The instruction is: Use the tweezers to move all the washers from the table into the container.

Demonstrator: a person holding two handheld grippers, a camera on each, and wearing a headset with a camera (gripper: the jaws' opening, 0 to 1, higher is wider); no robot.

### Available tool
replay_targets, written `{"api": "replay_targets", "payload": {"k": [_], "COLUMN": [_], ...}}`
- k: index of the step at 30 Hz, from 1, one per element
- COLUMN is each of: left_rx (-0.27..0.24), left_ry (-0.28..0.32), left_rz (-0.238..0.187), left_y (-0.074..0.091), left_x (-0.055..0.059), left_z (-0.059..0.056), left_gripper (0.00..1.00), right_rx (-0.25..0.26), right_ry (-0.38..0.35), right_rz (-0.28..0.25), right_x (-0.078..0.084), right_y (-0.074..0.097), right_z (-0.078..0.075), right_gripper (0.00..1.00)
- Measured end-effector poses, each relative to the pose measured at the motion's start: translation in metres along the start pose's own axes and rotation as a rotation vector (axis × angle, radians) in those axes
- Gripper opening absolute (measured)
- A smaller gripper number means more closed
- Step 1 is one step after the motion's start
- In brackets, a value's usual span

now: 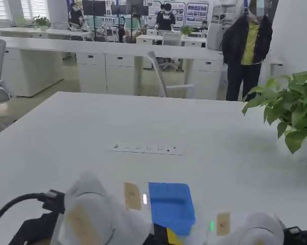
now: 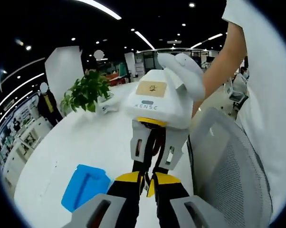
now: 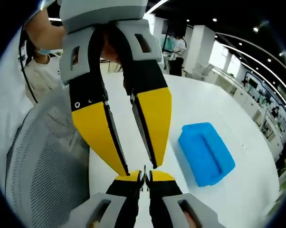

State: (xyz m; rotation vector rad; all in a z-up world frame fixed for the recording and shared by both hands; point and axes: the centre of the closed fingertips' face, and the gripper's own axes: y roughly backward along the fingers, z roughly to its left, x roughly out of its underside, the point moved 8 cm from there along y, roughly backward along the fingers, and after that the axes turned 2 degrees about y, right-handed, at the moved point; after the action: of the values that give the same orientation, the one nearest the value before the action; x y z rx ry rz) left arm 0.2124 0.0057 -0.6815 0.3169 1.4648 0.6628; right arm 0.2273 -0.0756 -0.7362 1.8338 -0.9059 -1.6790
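The table (image 1: 204, 127) carries the blue container (image 1: 171, 204) at its near edge. The gripper views add what the head view hides: a mesh chair (image 3: 43, 156), and the left gripper (image 3: 139, 170) meeting the right gripper (image 3: 144, 179) tip to tip, each with jaws together. Anything passed there could slip off the edge.

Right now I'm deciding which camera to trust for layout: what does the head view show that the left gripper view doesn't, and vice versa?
Head view adds the flush socket strip. Left gripper view adds a person's bare forearm and the bright ceiling light strips. Both share the white table, the blue rectangular plastic container and the leafy green potted plant.
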Motion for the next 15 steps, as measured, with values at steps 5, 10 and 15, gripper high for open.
{"api": "replay_targets", "payload": {"k": [5, 10, 15], "left_rx": [0.011, 0.01, -0.002], "left_ry": [0.005, -0.008, -0.011], "left_rz": [0.029, 0.043, 0.066], "left_y": [-0.013, -0.019, -0.021], "left_x": [0.013, 0.024, 0.034], "left_z": [0.008, 0.013, 0.016], "left_gripper": [0.0, 0.0, 0.0], "right_rx": [-0.036, -0.058, -0.064], "right_ry": [0.055, 0.058, 0.047], "right_rz": [0.035, 0.041, 0.054], "right_x": [0.006, 0.012, 0.018], "right_y": [-0.01, -0.018, -0.023], "right_z": [-0.007, -0.016, -0.019], "right_gripper": [0.03, 0.03, 0.04]}}
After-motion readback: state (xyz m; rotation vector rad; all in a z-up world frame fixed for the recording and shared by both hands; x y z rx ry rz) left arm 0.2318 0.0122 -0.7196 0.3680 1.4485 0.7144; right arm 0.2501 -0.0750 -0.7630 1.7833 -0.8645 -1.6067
